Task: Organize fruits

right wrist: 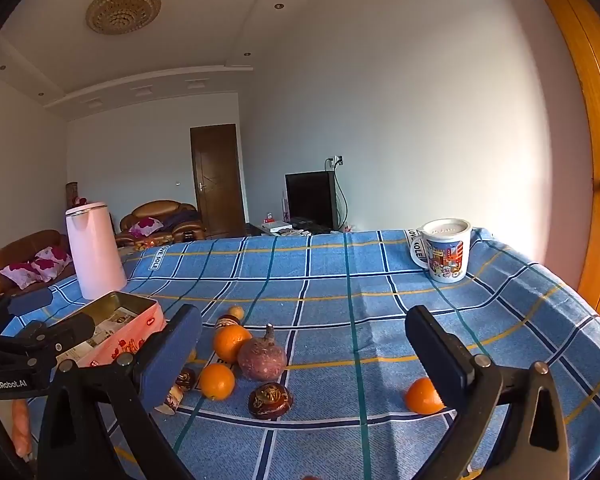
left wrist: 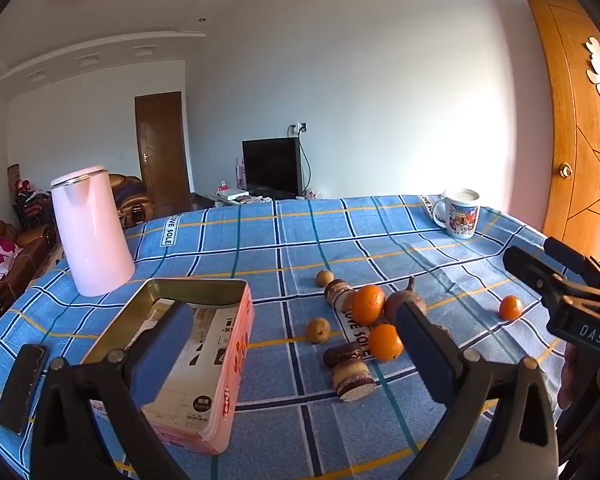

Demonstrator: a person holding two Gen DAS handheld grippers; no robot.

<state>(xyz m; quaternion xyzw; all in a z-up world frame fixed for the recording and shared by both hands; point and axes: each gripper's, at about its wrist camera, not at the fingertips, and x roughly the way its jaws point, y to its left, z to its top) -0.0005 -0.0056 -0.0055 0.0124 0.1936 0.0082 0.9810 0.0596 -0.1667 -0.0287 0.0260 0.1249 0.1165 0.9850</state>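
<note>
Starting with both the left gripper (left wrist: 296, 328) and right gripper (right wrist: 304, 334) spread wide and empty, one should close squarely around an orange (left wrist: 367, 304) from the tablecloth (left wrist: 380, 240) cluster beside the open tin (left wrist: 204, 360).

Woven cloth tablecloth (left wrist: 380, 248), glossy metal tin (left wrist: 204, 288)

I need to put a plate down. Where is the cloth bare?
Bare cloth runs from the fruit cluster back to the mug, and between the pink kettle and the mug. It is crowded around the oranges, the mangosteen and the snack cakes beside the pink tin.
</note>
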